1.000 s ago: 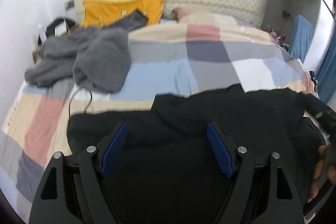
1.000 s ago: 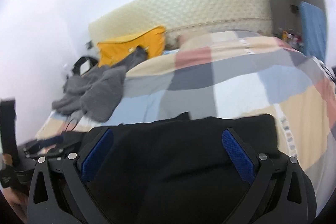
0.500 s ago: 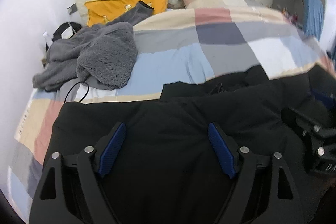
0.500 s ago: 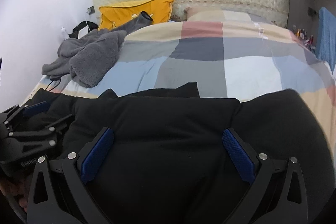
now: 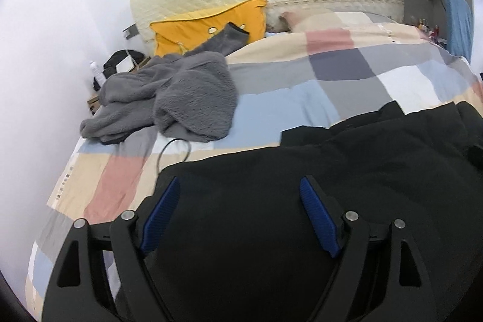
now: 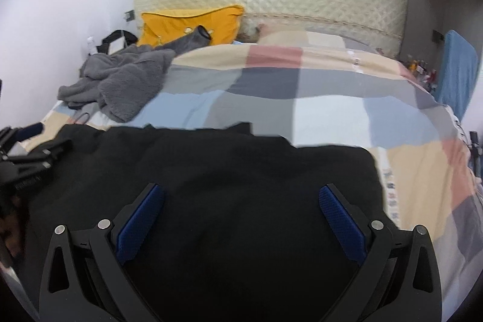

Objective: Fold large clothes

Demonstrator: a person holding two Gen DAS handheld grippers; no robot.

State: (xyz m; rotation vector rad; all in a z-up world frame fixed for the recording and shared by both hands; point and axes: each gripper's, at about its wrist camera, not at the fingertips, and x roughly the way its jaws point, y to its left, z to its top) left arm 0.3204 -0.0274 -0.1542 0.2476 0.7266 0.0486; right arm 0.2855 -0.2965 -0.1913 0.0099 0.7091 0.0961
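Black garment (image 5: 347, 171): lying spread on the near end of the checked duvet (image 5: 302, 98), filling the lower half of both wrist views, its far edge uneven toward 12 o'clock.
Left gripper (image 5: 238, 210): hovering over the cloth, blue pads standing wide apart, nothing between them.
Right gripper (image 6: 241, 213): likewise hanging above the black fabric with fingers spread and gripping nothing; the left tool is showing at 9 o'clock in its view.
Grip risk: if the pads are closing on this flat middle area, they are likely pinching several layers, or the duvet beneath, and dragging the bedding along.
Alignment risk: the garment's far edge is lying ragged, so a fold taken now is probably coming out crooked.
Snag risk: a thin dark cable (image 5: 169, 150) is lying just beside the garment's edge at 10 o'clock in the left view, and sliding the cloth that way may be catching it.
Crowding risk: the grey fleece (image 5: 181, 98) is heaped further off at 11 o'clock, limiting room on that side.
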